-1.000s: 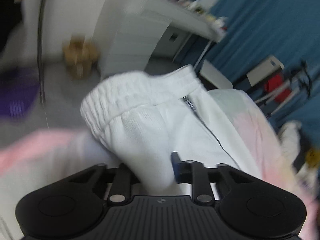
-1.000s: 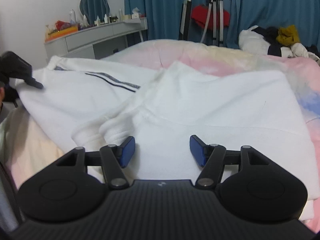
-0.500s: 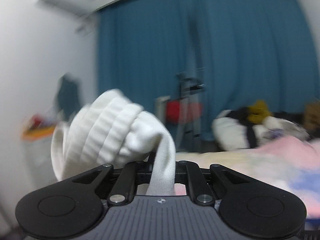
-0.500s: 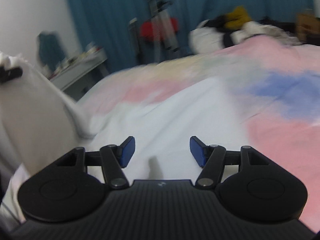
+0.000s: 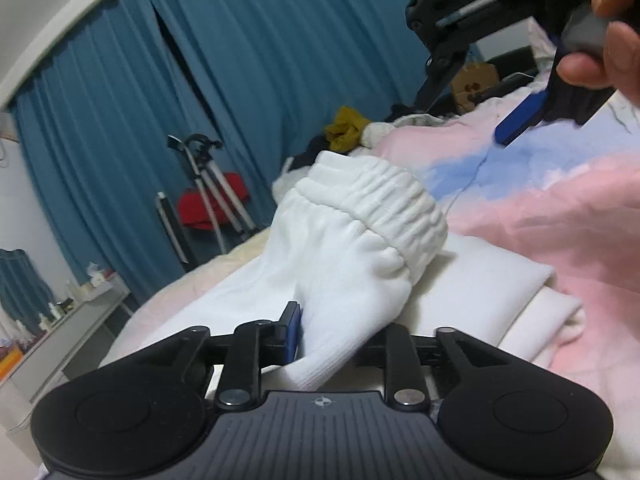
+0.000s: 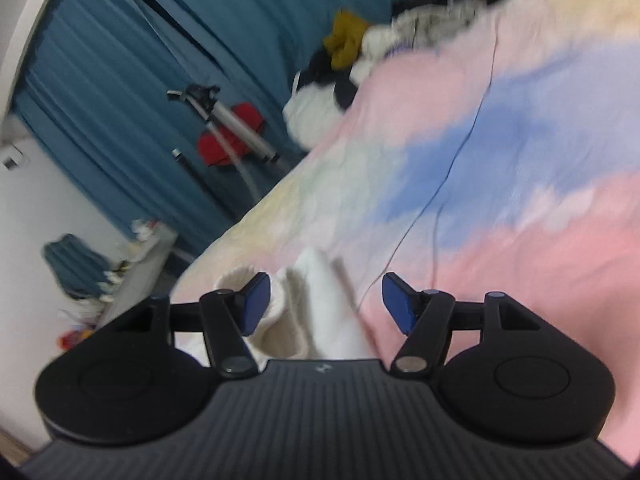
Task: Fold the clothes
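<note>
1. At nine o'clock in our left wrist view, pleated teal curtains [image 5: 132,92] hang in soft vertical ridges.
2. At six o'clock our left gripper [image 5: 332,332] has its jaws opening, the thick white fleecy garment [image 5: 352,264] bunched between them; one blue pad [image 5: 294,332] touches the cloth, the other is hidden.
3. The garment's ribbed elastic cuff [image 5: 384,204] curls toward twelve o'clock above folded white layers on the pink and blue quilt [image 5: 560,208].
4. At two o'clock our right gripper [image 5: 516,120] hangs over the quilt, its jaws standing wide in its own view, pads clear of the white fabric lying between them.
</note>
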